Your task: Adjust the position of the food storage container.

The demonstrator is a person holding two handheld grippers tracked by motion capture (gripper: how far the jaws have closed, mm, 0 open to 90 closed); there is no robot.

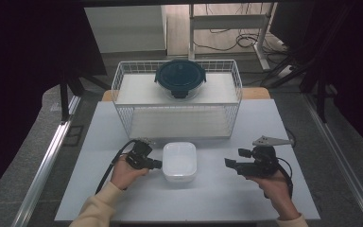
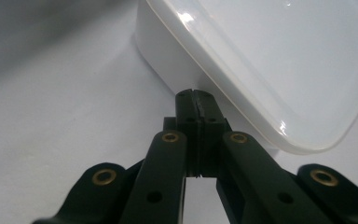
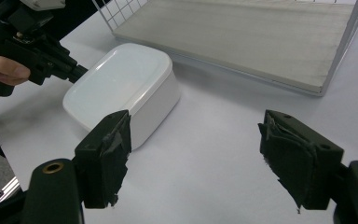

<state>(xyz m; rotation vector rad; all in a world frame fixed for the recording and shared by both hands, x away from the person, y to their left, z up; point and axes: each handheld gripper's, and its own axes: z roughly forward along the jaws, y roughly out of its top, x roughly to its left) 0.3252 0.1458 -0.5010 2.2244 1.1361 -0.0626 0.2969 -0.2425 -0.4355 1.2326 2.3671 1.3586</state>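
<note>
So the white lidded container (image 1: 180, 161) is parked on the grey table (image 1: 227, 189), just in front of the wire rack (image 1: 123, 80), roughly between the two hands. The left gripper (image 1: 159, 164) is pressed fully together, nothing pinched, and its tips are held right up against the container's left side, just under the lid's rim. The right gripper (image 1: 228, 163) is held off to the right, well apart from the container, jaws spread wide with nothing between them. A dark round lidded bowl (image 1: 180, 78) is seen on the rack's top shelf.
</note>
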